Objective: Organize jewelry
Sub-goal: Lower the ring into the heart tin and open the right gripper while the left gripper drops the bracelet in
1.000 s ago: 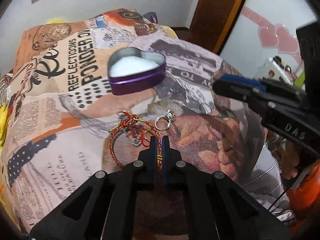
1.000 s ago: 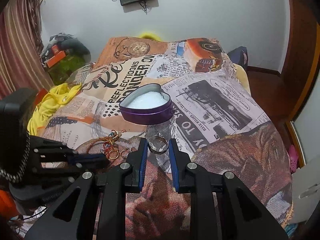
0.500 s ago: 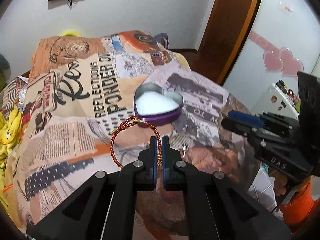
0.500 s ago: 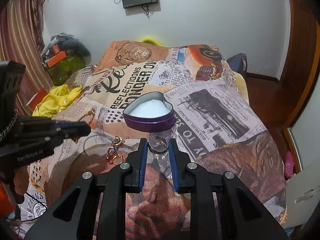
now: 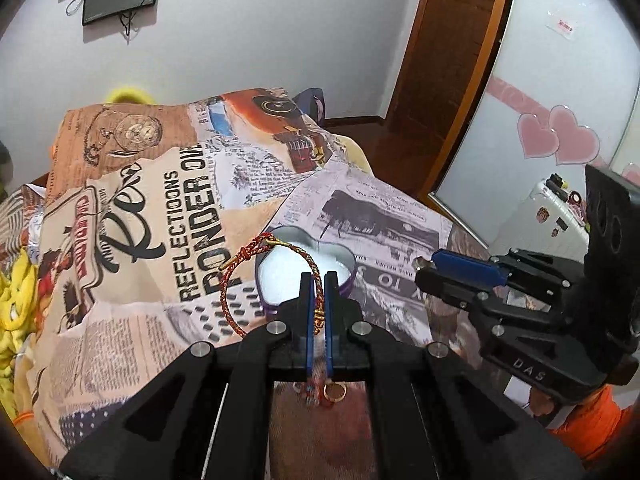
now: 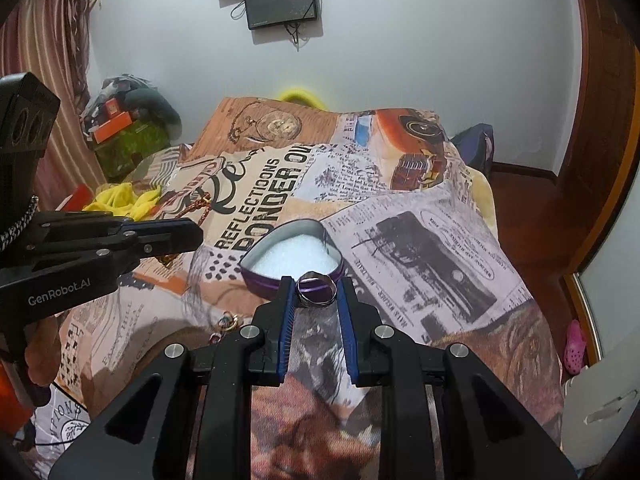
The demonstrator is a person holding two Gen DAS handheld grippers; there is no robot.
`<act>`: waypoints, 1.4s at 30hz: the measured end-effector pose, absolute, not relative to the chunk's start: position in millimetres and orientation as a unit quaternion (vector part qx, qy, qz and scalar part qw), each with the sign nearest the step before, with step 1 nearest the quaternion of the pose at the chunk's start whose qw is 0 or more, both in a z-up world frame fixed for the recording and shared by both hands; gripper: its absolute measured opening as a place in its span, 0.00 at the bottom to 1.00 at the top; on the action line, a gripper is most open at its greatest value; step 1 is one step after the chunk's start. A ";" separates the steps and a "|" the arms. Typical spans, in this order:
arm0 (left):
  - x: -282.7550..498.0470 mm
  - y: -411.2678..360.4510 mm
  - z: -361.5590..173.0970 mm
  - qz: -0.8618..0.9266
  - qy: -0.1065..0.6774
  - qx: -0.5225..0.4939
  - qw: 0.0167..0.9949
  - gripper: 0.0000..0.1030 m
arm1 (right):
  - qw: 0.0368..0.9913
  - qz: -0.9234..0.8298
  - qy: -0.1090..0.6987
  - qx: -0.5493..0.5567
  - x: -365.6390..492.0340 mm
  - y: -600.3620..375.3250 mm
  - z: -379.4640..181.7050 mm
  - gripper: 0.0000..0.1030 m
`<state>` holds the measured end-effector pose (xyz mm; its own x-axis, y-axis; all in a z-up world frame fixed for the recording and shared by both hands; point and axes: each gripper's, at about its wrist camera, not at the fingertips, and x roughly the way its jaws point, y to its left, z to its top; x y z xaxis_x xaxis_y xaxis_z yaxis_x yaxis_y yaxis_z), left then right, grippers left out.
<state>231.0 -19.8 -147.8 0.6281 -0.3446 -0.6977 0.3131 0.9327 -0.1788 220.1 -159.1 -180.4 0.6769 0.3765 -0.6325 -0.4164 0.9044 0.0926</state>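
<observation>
At the far left of the left wrist view a yellow cloth (image 5: 16,300) bunches at the edge of the bed, whose newspaper-print bedspread (image 5: 132,216) fills the scene. Moving right, the red and gold cord bracelet (image 5: 240,280) stands as an upright loop off the bedspread, its knotted end up and to the left, its right side running down between the blue pads of the left gripper (image 5: 318,280); those fingers are pressed together on the cord, with only the cord's width between them. Directly behind the loop and fingertips sits the heart-shaped purple tin (image 5: 348,270), open, with a white lining, so the bracelet overlaps its left lobe in the picture. Below the fingers, on the bedspread, lie a gold ring (image 5: 335,391) and some small beaded pieces (image 5: 310,392), partly hidden by the gripper body. Further right the right gripper (image 5: 424,268) reaches in from the side, its tips near the tin's right edge. In the right wrist view, the left gripper (image 6: 196,234) enters from the left with the bracelet (image 6: 200,208) only partly seen behind it; small jewelry (image 6: 228,322) lies on the bedspread (image 6: 420,240) below it. Toward the middle the tin (image 6: 256,276) rests just beyond the right gripper (image 6: 316,288), whose fingers are held apart by the silver ring (image 6: 316,289) clamped crosswise between their tips, in front of the tin's near wall.
</observation>
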 end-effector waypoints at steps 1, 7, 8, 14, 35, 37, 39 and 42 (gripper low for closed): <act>235.3 -19.8 -148.7 -0.183 0.392 -0.022 0.901 0.02 | 0.915 0.216 0.339 -0.029 221.8 -159.0 -180.8 0.19; 258.1 -18.9 -158.5 -0.190 0.403 -0.034 0.895 0.02 | 0.915 0.213 0.342 -0.029 239.4 -159.0 -184.8 0.19; 260.3 -19.4 -160.3 -0.190 0.405 -0.033 0.894 0.02 | 0.915 0.212 0.342 -0.029 242.4 -158.7 -185.6 0.19; 280.4 -25.3 -176.6 -0.202 0.424 -0.030 0.883 0.02 | 0.913 0.212 0.346 -0.033 259.5 -155.7 -191.5 0.19; 302.7 -35.1 -200.8 -0.226 0.443 -0.014 0.867 0.02 | 0.901 0.230 0.366 -0.044 289.5 -140.8 -209.7 0.19; 301.3 -32.5 -198.2 -0.215 0.437 -0.007 0.873 0.02 | 0.899 0.232 0.368 -0.047 290.9 -138.5 -210.9 0.19; 299.4 -28.4 -195.8 -0.205 0.431 -0.001 0.878 0.03 | 0.898 0.234 0.370 -0.051 291.3 -135.9 -211.9 0.19; 297.2 -22.1 -194.5 -0.188 0.426 0.010 0.885 0.03 | 0.895 0.239 0.374 -0.054 292.1 -131.8 -213.4 0.19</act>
<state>297.2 -22.1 -194.5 0.5653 -0.3248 -0.7583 0.3421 0.9288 -0.1428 292.1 -131.8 -213.4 0.6063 0.3875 -0.6944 -0.4689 0.8795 0.0814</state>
